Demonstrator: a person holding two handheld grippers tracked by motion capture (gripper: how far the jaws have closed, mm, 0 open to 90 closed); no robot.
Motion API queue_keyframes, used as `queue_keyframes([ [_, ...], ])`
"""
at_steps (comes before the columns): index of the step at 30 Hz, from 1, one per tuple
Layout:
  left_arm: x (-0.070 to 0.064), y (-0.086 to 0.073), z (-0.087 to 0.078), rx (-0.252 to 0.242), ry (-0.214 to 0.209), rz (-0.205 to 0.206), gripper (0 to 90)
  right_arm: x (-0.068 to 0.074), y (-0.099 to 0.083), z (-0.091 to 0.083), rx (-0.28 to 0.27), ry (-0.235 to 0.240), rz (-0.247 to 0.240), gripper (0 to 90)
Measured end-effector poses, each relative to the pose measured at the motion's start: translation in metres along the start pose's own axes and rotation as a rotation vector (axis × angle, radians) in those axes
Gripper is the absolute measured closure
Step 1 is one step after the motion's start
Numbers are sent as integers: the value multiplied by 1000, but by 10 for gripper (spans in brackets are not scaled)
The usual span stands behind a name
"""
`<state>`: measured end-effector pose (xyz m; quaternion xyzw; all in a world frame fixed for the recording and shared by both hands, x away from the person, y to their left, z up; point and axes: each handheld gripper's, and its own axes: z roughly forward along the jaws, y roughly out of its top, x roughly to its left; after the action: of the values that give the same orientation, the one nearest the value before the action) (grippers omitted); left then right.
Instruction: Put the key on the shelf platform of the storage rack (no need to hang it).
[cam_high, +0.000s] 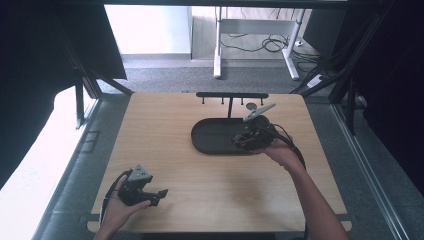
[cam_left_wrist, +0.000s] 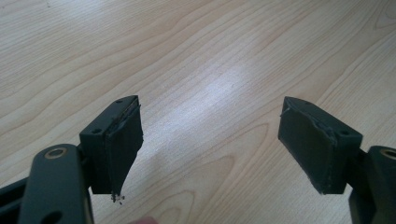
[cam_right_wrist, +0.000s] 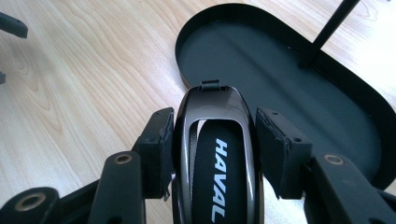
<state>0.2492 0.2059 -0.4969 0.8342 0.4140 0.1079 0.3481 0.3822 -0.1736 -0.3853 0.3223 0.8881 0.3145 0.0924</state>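
Near the left front edge of the light wooden table (cam_high: 200, 170), the left gripper (cam_high: 152, 196) hovers with jaws spread, holding nothing. Farther right, the right gripper (cam_right_wrist: 212, 140) pinches a glossy black HAVAL car key fob (cam_right_wrist: 215, 154) over the near right part of the black oval metal tray (cam_right_wrist: 327, 88).

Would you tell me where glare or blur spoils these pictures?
High view: window light washes out the left edge and the picture is soft; the tray reads as a flat dark shape. Left gripper view: a bright sheen on the table between the open jaws. Right gripper view: sharp, the key fob lettering legible.
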Motion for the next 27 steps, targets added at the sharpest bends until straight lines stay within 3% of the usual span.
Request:
queue_keyframes([
  [27, -1, -1, 3, 9, -2, -1, 220, -16, -5, 1, 1, -20, 44, 493],
])
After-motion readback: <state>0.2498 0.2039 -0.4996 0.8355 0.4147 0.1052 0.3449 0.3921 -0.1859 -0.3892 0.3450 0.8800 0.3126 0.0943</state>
